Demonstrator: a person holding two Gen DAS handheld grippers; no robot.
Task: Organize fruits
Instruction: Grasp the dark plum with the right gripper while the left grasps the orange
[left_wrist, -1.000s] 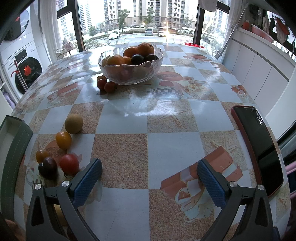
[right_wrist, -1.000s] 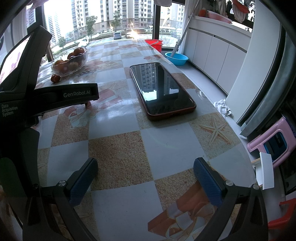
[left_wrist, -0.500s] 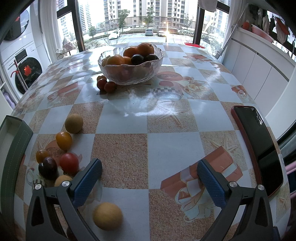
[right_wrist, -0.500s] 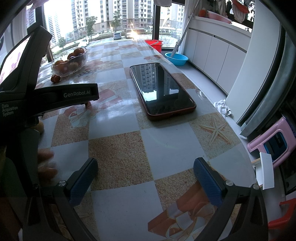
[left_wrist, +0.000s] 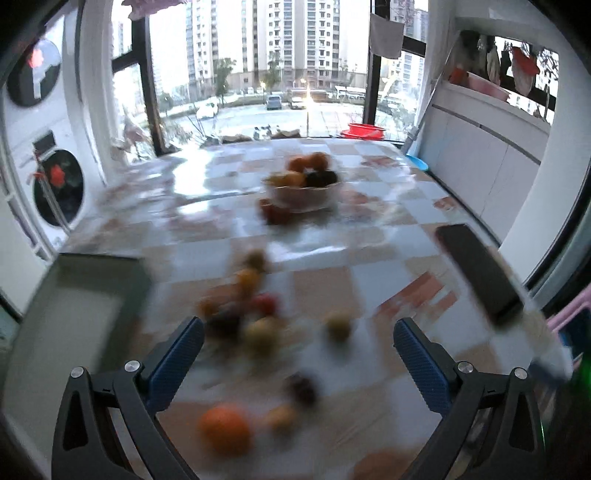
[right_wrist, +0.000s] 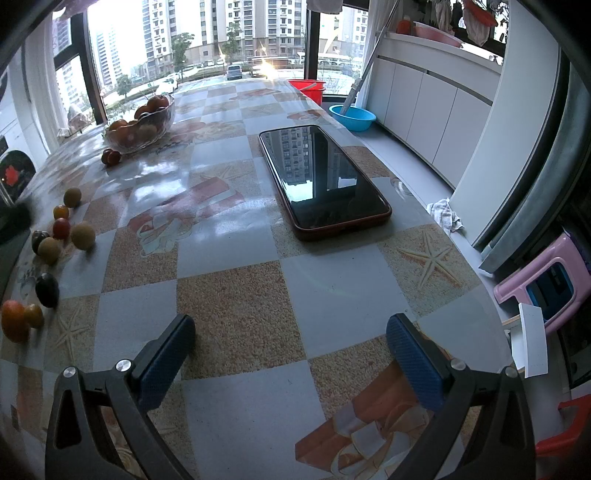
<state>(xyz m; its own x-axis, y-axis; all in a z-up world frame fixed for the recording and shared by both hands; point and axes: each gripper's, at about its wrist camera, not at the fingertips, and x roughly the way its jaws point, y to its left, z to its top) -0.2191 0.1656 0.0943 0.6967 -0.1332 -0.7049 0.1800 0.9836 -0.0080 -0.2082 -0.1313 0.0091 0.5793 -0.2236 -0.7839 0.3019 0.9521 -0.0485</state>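
Since half a second earlier, the left gripper had pulled up and back from the table, and more loose fruits had come to lie on it; its view was smeared with motion blur. Both tools stood wide apart and empty.

Ahead of the left fingers lay a scatter of small fruits, with an orange nearest, low between the fingers, and a dark one just beyond it. Farther ahead stood the glass bowl heaped with fruit, a few red ones at its foot. A green tray lay off to that gripper's left side.

From the right gripper the same fruits sat far to the left, near the table's edge, the bowl well beyond them. Straight ahead lay a dark phone in a red case. Beyond the table's right edge stood a blue basin and a pink stool.
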